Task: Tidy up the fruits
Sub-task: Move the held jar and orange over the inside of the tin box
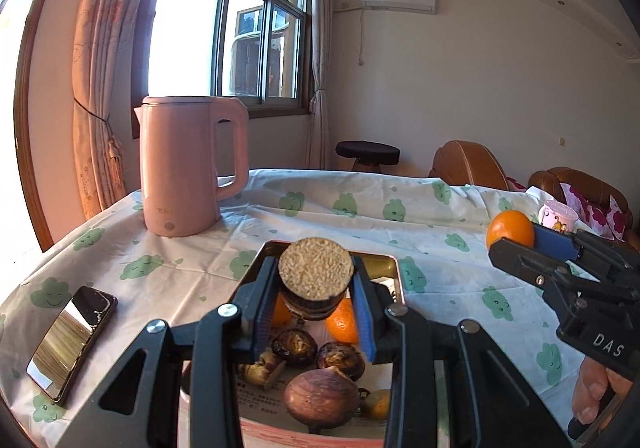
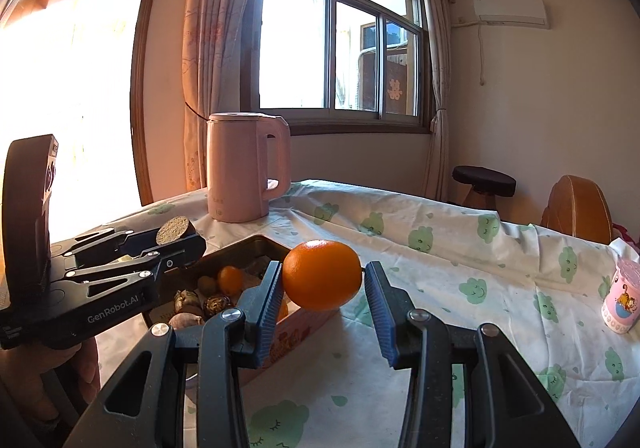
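Between the blue-padded fingers of the right gripper (image 2: pixel 323 288) sat an orange (image 2: pixel 322 274), lifted clear of the tabletop (image 2: pixel 440 248) and pinched across its widest part, the fingers closed only as far as the fruit allowed. It looked firm, fairly light and smooth-skinned, so a grip across the middle seemed safest; nearer either end it would likely squirt out. The left gripper (image 1: pixel 316 302) was clamped, nearly closed, on a small dark round fruit with a rough pale cut face (image 1: pixel 316 274) (what kind I cannot tell), held above the open tin box (image 1: pixel 394 268). Stiff and coarse, that one probably resisted slipping. Inside the box lay more small oranges (image 1: pixel 343 320) and brown, wrinkled fruits (image 1: pixel 322 396). Further out stood a pink kettle (image 1: pixel 182 168), a phone (image 1: pixel 72 340) and a pink cup (image 2: pixel 622 298).
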